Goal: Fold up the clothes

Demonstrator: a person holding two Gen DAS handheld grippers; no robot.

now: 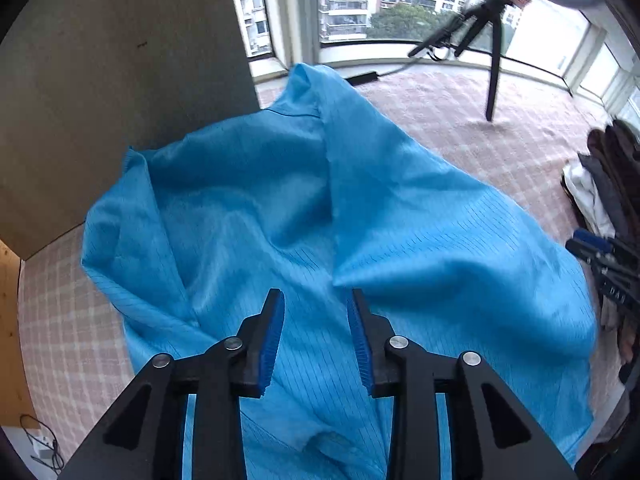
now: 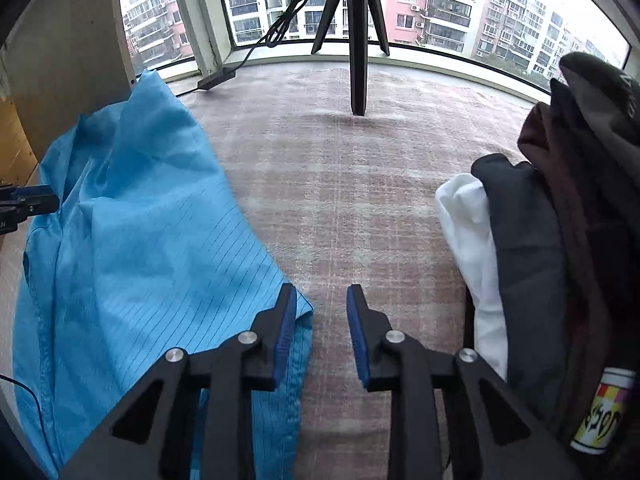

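A blue pinstriped garment (image 1: 304,208) lies crumpled and partly folded over on a pink checked cover (image 1: 460,120). My left gripper (image 1: 316,294) hovers over its near part, open, with fabric below the fingers and nothing pinched. In the right wrist view the same garment (image 2: 132,240) fills the left side. My right gripper (image 2: 322,290) is open at the garment's right corner, its left finger over the hem and its right finger over bare cover. Each gripper shows at the edge of the other's view: the right gripper (image 1: 600,258) and the left gripper (image 2: 28,204).
A pile of dark and white clothes (image 2: 552,220) is heaped on the right, with a labelled bottle (image 2: 604,412) beside it. A black tripod (image 2: 358,40) stands by the window, with a power strip (image 2: 216,78) and cable nearby. A grey board (image 1: 120,80) rises at the left.
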